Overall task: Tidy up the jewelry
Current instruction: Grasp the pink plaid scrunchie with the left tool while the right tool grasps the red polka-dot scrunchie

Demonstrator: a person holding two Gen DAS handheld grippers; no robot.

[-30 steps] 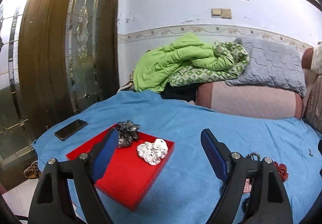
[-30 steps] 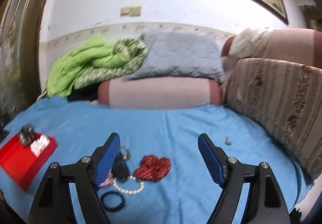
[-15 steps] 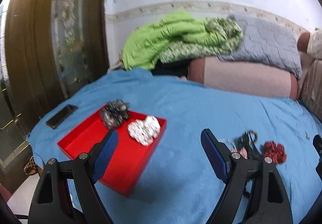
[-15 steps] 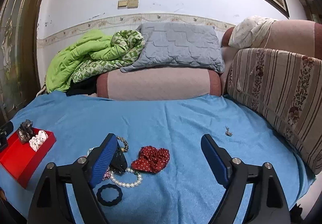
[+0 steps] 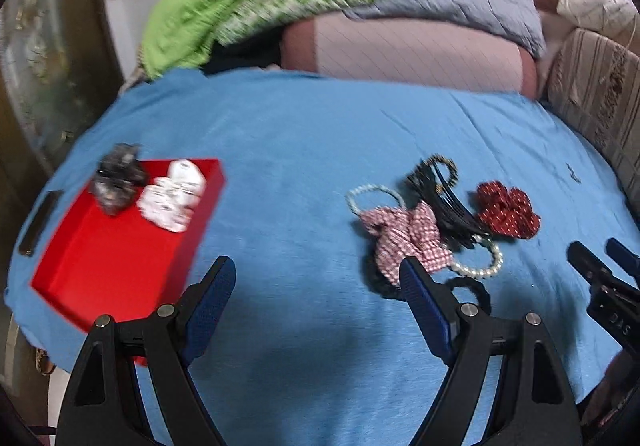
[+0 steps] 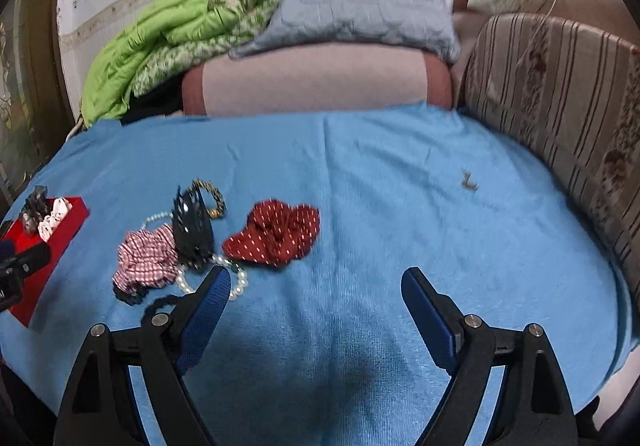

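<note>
Hovering over blue blanket (image 6: 360, 173) | left gripper (image 5: 316, 294) wide, empty | right gripper (image 6: 316, 298) wide, just opened further, empty | red tray (image 5: 108, 266) at blanket's left edge

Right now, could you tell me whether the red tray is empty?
Not empty: the red tray holds a grey scrunchie and a white one at its far end.
</note>
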